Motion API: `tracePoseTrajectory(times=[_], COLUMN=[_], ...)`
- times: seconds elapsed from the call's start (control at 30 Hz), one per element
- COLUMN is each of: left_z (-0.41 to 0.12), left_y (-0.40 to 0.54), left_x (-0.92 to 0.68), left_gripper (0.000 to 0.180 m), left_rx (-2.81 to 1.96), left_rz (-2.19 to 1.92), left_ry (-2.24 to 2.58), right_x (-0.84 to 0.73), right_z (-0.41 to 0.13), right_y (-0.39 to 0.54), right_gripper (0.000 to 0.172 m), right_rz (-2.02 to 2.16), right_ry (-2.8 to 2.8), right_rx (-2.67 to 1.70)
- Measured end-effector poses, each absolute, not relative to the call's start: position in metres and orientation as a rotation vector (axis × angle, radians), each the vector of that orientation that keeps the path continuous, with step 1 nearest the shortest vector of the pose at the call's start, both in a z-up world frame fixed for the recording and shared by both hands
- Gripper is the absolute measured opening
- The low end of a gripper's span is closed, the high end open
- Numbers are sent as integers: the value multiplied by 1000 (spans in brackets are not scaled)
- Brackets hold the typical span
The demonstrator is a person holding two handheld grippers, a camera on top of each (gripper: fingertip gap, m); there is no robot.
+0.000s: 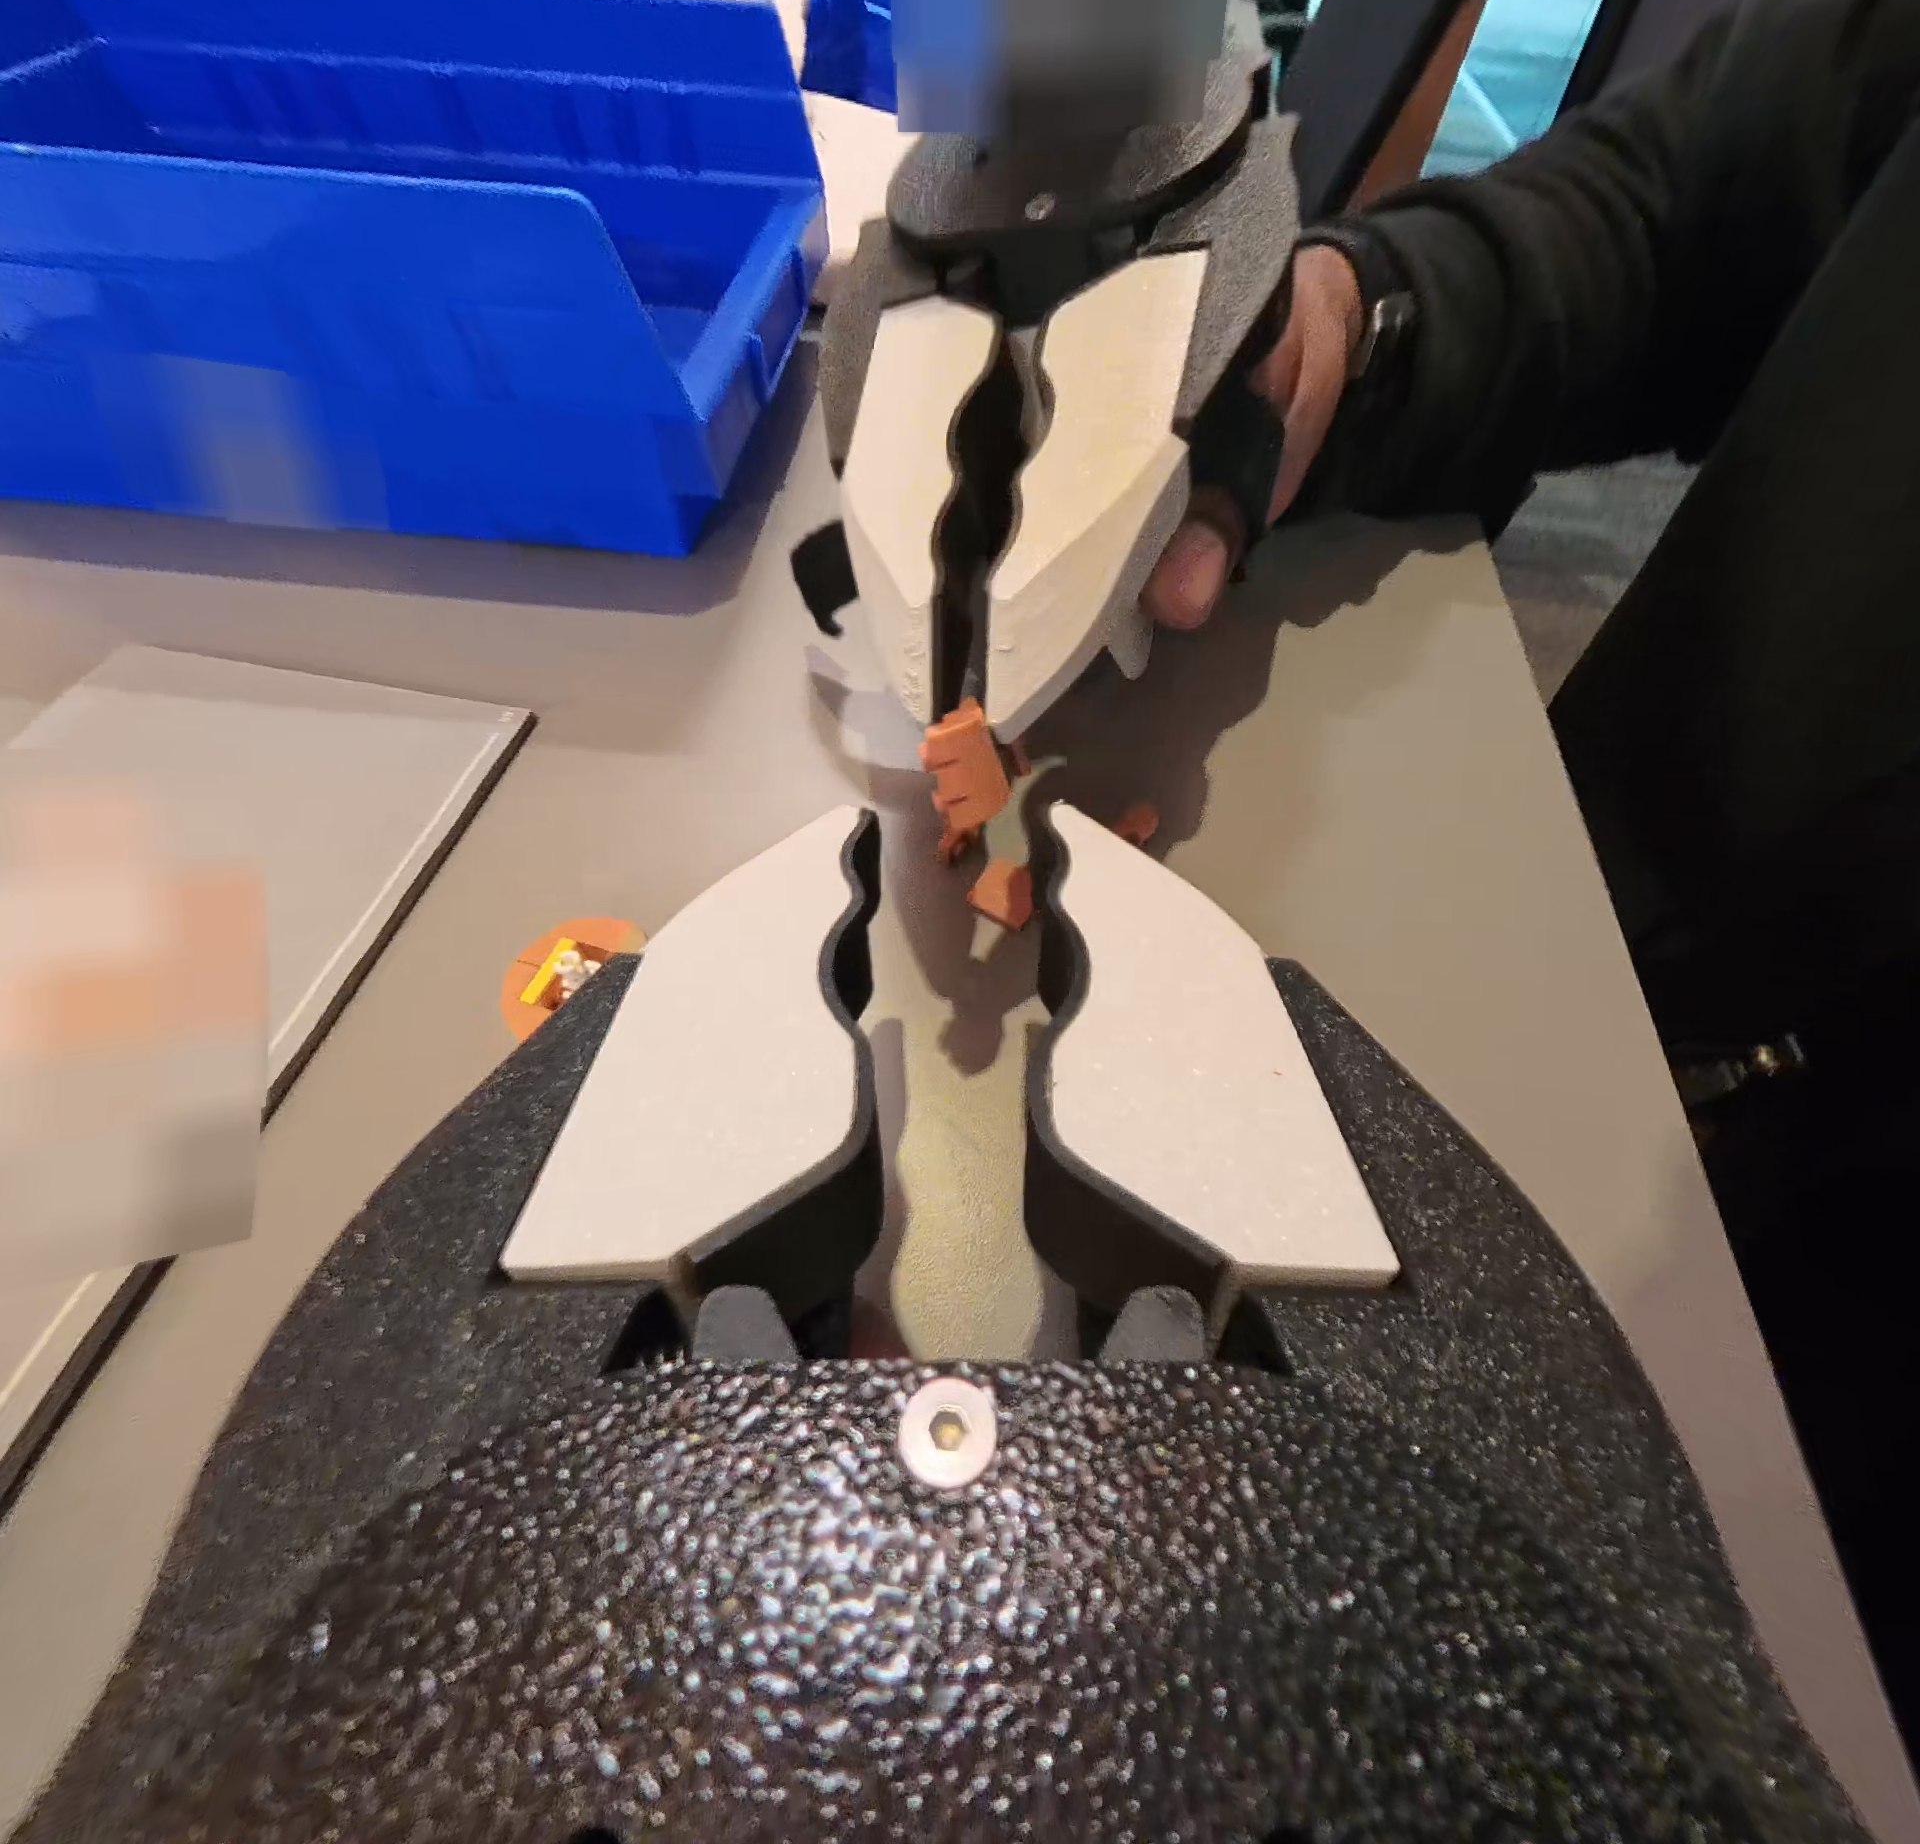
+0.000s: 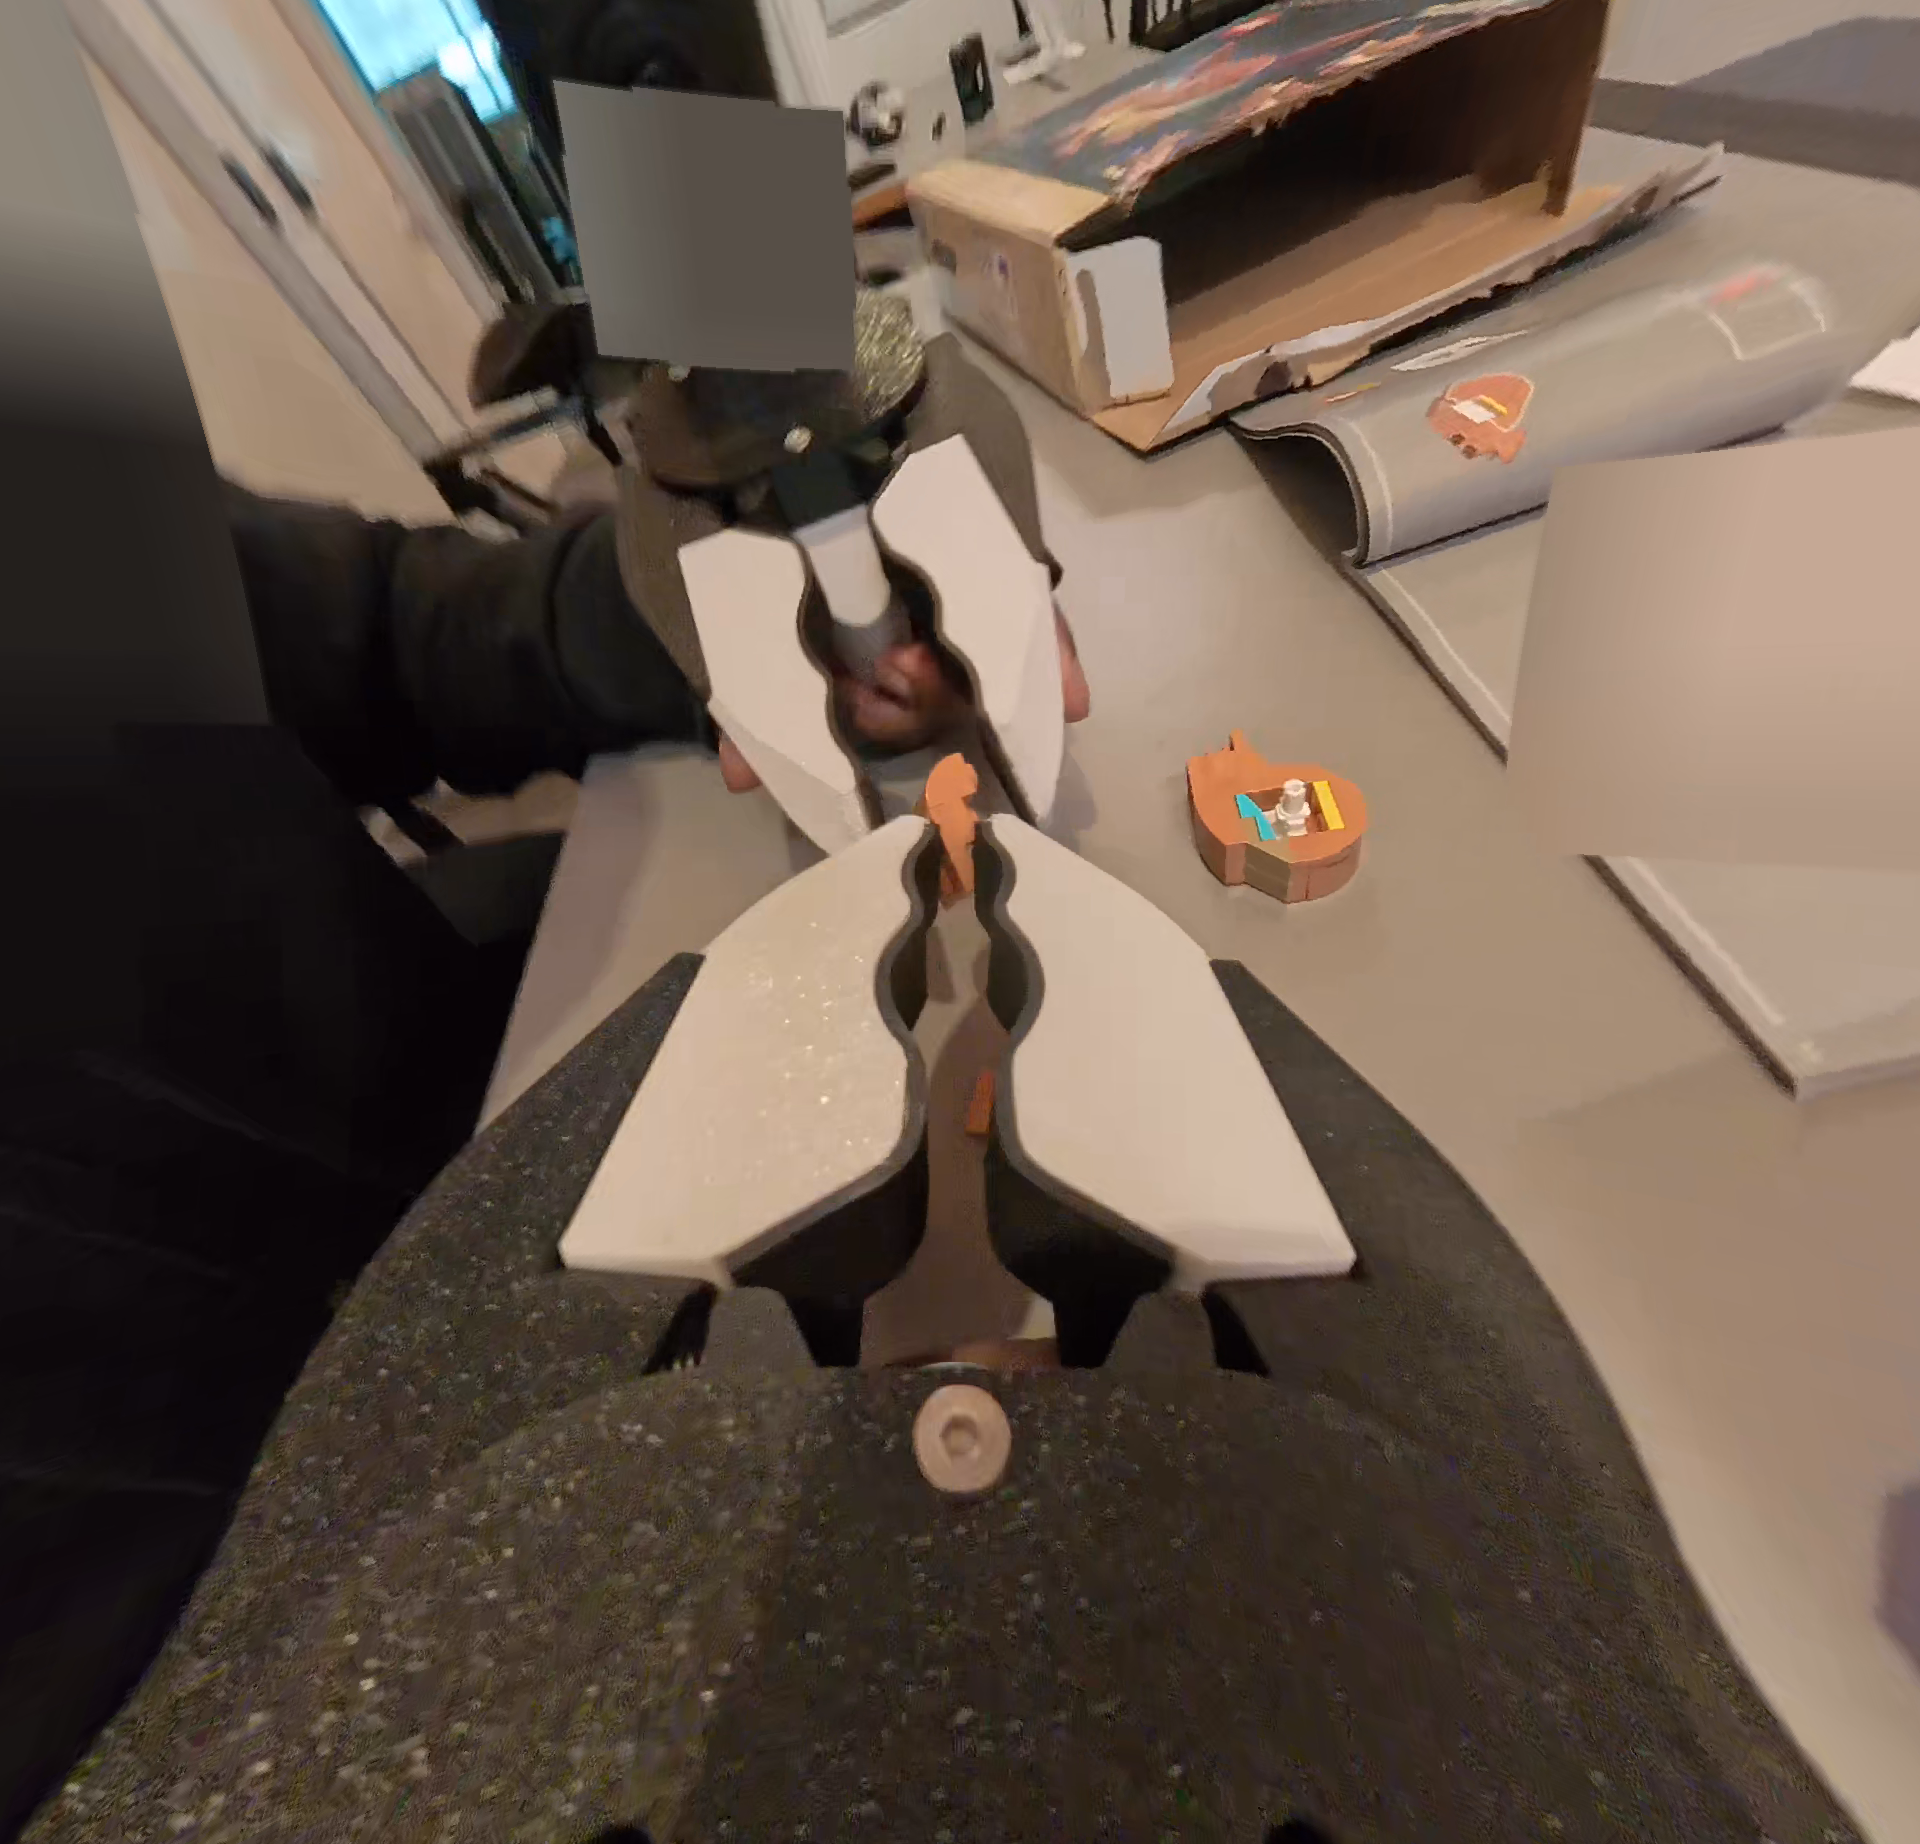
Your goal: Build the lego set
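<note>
Orange brick piece [image 2: 954,818], small & stepped, sits clamped at the very tips of the right gripper [image 2: 956,838]: both pads pinch it, most of it poking out past the tips. In the left wrist view the same piece [image 1: 966,766] hangs from the right gripper [image 1: 961,714], which comes in from 12 o'clock, pointing down toward the table [image 1: 1351,859].

Left gripper [image 1: 961,838] has its tongs apart, nothing between the pads. The held piece is just ahead of its tips at 12 o'clock, not touching either pad. A second small orange bit [image 1: 1006,892] shows in the gap near the right-hand fingertip [image 1: 1081,859]; can't tell if it's on the table or in the air, image is smeared there. Another orange scrap [image 1: 1138,823] lies on the table at approx 1 o'clock of the tips.

Round orange brick build [image 2: 1276,833] w/ white, yellow & teal parts on top stands on the table at 3 o'clock of the right gripper, well apart. Blue bins [image 1: 416,288] at 10 o'clock in the left view. Torn cardboard box [image 2: 1299,236] & an open booklet [image 2: 1507,423] at 1-2 o'clock in the right view.
</note>
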State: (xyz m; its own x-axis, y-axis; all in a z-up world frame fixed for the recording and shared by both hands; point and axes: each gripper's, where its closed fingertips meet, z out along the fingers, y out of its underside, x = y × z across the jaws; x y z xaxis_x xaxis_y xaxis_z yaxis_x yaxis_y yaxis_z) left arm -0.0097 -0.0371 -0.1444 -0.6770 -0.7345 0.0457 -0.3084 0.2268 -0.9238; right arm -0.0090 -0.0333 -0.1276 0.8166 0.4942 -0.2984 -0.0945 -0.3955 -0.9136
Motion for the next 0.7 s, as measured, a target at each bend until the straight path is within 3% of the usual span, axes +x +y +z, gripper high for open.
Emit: tracePoseTrajectory(times=[0.17, 0.3, 0.7], left_z=[-136, -136, -143], left_y=[-35, -36, -38], left_x=[-5, -4, -12], left_gripper=[26, 14, 9], left_rx=[-1009, -989, -852], left_rz=[-1482, -1475, -1335], left_ry=[2018, 2016, 2081], right_x=[-6, -8, -17], right_z=[-125, -124, -128], right_y=[-29, -28, -33], right_gripper=[5, 6, 6], right_rz=[782, 784, 713], right_ry=[-167, -163, -287], right_rx=[-1847, -1839, -1867])
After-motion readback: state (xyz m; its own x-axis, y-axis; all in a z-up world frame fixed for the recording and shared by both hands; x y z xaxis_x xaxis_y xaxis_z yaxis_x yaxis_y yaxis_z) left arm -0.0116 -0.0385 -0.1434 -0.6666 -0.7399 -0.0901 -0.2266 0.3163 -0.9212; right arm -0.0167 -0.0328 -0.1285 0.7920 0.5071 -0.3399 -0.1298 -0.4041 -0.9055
